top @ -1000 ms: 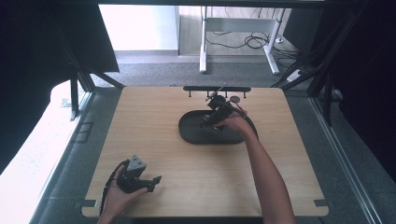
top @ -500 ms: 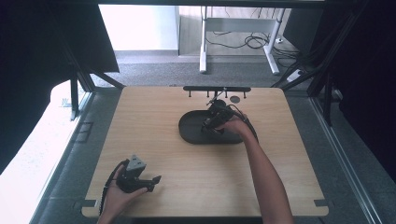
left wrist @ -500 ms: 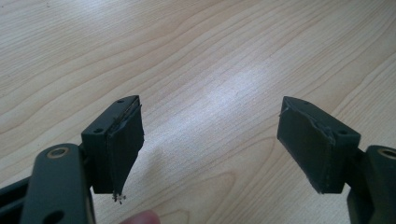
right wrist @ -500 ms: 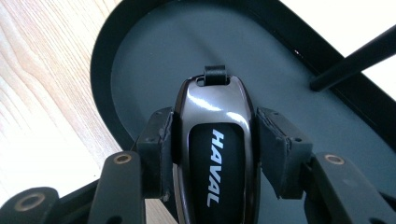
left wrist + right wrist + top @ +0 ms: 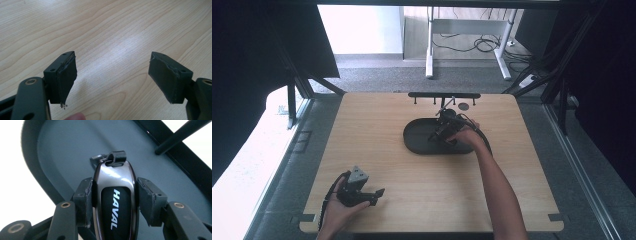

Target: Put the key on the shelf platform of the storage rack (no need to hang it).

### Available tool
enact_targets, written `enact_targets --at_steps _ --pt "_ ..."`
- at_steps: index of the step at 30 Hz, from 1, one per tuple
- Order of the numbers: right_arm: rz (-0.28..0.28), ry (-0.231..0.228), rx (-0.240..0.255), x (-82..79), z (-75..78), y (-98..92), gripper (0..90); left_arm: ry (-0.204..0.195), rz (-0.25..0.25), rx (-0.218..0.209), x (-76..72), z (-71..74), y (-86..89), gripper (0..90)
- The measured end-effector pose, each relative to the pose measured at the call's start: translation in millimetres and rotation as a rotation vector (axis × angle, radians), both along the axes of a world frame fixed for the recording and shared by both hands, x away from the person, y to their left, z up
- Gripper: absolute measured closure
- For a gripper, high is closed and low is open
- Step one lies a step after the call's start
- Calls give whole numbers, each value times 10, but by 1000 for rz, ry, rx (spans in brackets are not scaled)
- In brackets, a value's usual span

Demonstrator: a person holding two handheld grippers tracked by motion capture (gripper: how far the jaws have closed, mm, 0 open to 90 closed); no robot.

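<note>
A black and silver car key fob (image 5: 115,197) marked HAVAL sits between the jaws of my right gripper (image 5: 113,202), which is shut on its two sides. It hangs just over the floor of a dark oval tray (image 5: 62,147). From above, the right gripper (image 5: 438,135) is over the tray (image 5: 414,142) at the middle of the table. My left gripper (image 5: 374,196) rests near the front left edge, held in a hand. In its own view the left gripper (image 5: 112,75) stands open over bare wood with nothing between the pads (image 5: 67,77).
A black rack with short pegs (image 5: 444,95) runs along the table's far edge, with a small dark disc (image 5: 463,106) beside it. A thin black rod (image 5: 180,135) crosses above the tray's rim. The wooden tabletop (image 5: 377,130) spreads wide to the left.
The right hand has shifted slightly left and forward over the tray with the key fob. The left gripper has stayed where it was.
</note>
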State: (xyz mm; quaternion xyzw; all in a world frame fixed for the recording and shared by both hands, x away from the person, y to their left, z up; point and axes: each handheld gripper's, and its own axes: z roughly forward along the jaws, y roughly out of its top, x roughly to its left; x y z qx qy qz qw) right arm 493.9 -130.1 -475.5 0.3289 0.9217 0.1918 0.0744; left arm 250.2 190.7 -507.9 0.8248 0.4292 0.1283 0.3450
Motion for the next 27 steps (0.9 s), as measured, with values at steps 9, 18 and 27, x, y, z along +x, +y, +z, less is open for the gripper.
enact_targets --at_steps 9,18,27 --pt "-2 -5 -36 11 -153 -59 492 2 -3 2 0 -1 -2 232" --pt "-17 -4 -52 13 -274 -131 491 5 -7 8 1 -9 -13 231" --pt "-69 5 -19 9 -293 -179 416 21 -19 20 4 -27 -36 229"
